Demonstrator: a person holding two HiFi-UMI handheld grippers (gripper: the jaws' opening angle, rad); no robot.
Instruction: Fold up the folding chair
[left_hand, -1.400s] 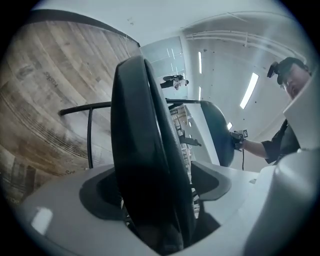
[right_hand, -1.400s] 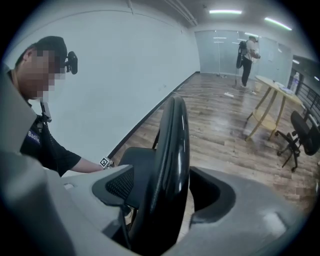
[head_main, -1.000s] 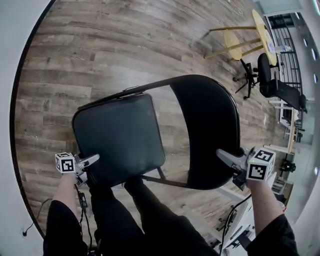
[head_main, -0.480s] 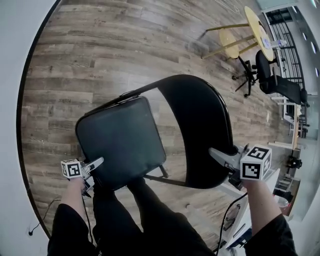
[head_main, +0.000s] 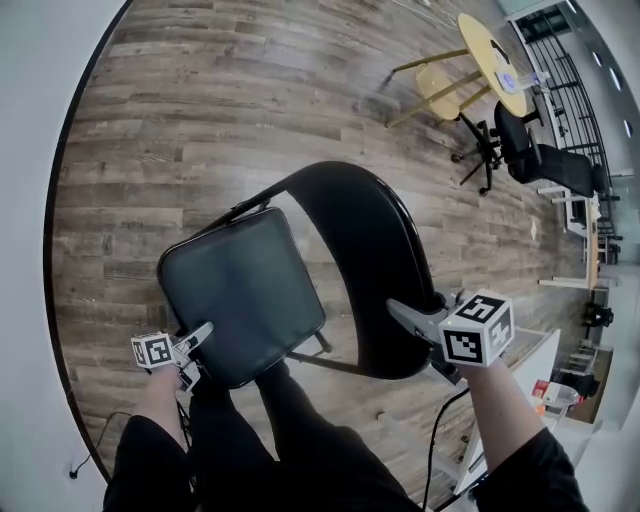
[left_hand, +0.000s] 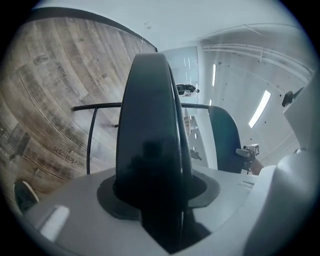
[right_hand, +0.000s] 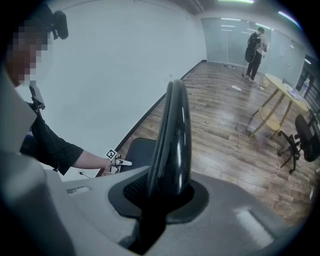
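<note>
Two grippers are gripping one black folding chair (head_main: 330, 225), which is sitting over the wooden floor (head_main: 200, 100) just in front of the person's dark-trousered legs (head_main: 290, 430). At the left of the head view, the left gripper (head_main: 200, 352) is reaching in almost level from a bare forearm in a short dark sleeve, its marker cube (head_main: 152, 350) facing up. Its fingers have just been closing and are now pinching the near left corner of the padded seat (head_main: 245, 290). In the left gripper view, the seat is rising edge-on between them, with both pads pressing on its sides. The seat is tilting rather than lying flat, and the thin frame tube (head_main: 250, 205) is running along its far side. Further right, the curved backrest (head_main: 370, 260) is arching away from the seat, so the chair is only partly closed. Whether its feet are touching the floor cannot be told. The right gripper (head_main: 412, 335) is pointing steeply down from the right forearm, its marker cube (head_main: 475, 328) uppermost. Its fingers, which have also just been closing, are nipping the near rim of the backrest. In the right gripper view, that glossy rim is standing upright between the pads. Far off at the upper right, a round yellow worktop (head_main: 485, 45) and a black office chair (head_main: 520, 140) are standing well apart from the folding chair.
</note>
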